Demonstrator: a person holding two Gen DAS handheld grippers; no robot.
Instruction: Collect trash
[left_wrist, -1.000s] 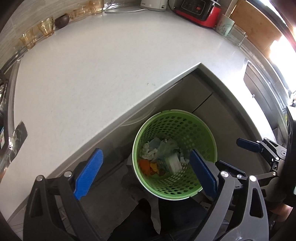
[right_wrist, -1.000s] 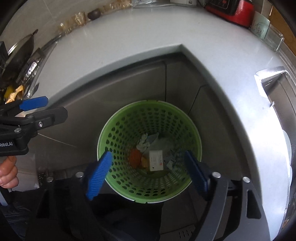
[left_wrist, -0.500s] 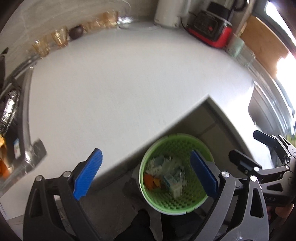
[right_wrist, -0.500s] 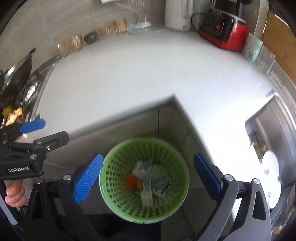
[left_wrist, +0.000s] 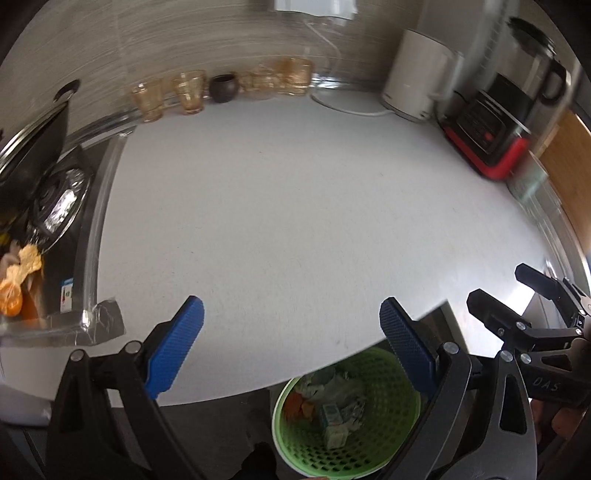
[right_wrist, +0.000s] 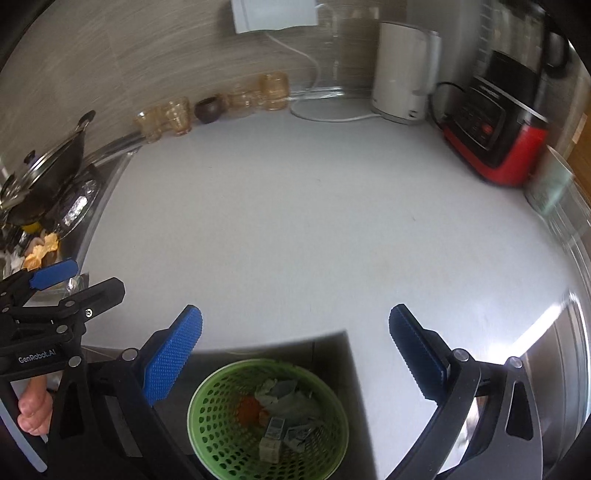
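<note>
White countertop (left_wrist: 295, 221) fills both wrist views, L-shaped, bare across its middle. Along the back wall: row of amber glasses (left_wrist: 188, 92), small dark bowl (left_wrist: 222, 87), white kettle (right_wrist: 402, 70), red-and-black appliance (right_wrist: 495, 136). Far left: stove with lidded pan (right_wrist: 44, 173), orange and yellow scraps (left_wrist: 18, 273) beside it.

Green basket (right_wrist: 267, 417) stands on the floor in the inner corner of the counter, below the edge. Inside it: crumpled paper, an orange piece, a small carton (right_wrist: 271, 439). Details of the rest too blurred to tell.

Left gripper (left_wrist: 291, 350): blue pads wide apart, nothing between them; held above the counter edge, basket below and just right of centre.

Right gripper (right_wrist: 295, 354): pads wide apart, empty; basket directly below, between the pads in view.

Each gripper shows at the other view's edge. A person's fingers (right_wrist: 31, 410) hold the left gripper's handle.
</note>
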